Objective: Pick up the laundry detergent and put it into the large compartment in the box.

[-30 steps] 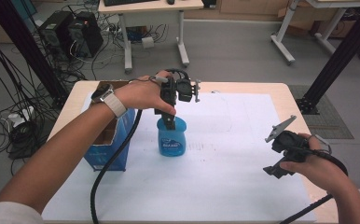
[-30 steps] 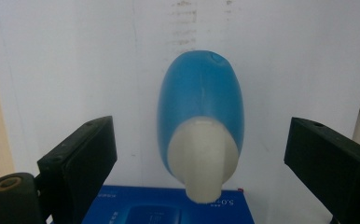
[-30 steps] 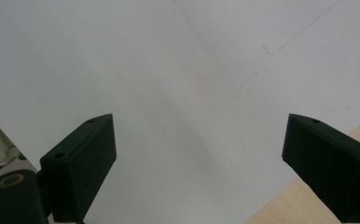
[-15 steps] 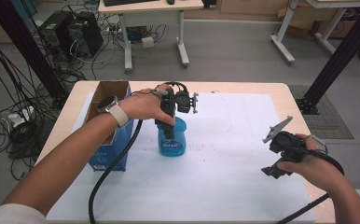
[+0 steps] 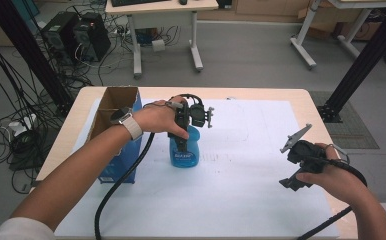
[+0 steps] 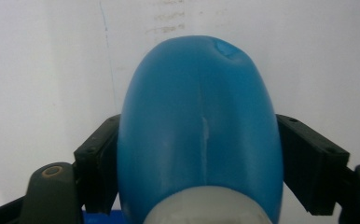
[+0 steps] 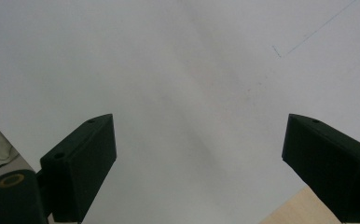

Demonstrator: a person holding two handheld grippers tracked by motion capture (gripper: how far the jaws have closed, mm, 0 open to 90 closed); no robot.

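In the left gripper view the two black jaws sit pressed against either flank of the blue bottle (image 6: 201, 135), one on each side of its rounded body, so the left gripper (image 6: 201, 172) is clamped on it just below the shoulder. A pale, whitish neck or cap shows at the bottom edge of that view, nearest the camera. The bottle is smooth glossy plastic, dome-shaped from this angle, with a faint mould seam down its middle and a small dent near the far end.

In the high view the blue bottle (image 5: 184, 152) stands upright on the white paper sheet (image 5: 251, 200), left of the table's centre, just right of an open cardboard box (image 5: 112, 105) with a blue side. The left gripper (image 5: 182, 145) comes down on it from above; the left hand (image 5: 156, 119) wraps the grip, forearm stretched in from the near left with a wrist watch (image 5: 125, 120) on it, a black cable (image 5: 121, 190) trailing back.

The right gripper (image 7: 199, 163) has its jaws spread wide with nothing between them, over bare white paper, a strip of wooden table (image 7: 299, 210) at the corner. In the high view the right gripper (image 5: 296, 162) is held in the right hand (image 5: 331, 177) near the table's right edge, well apart from the bottle
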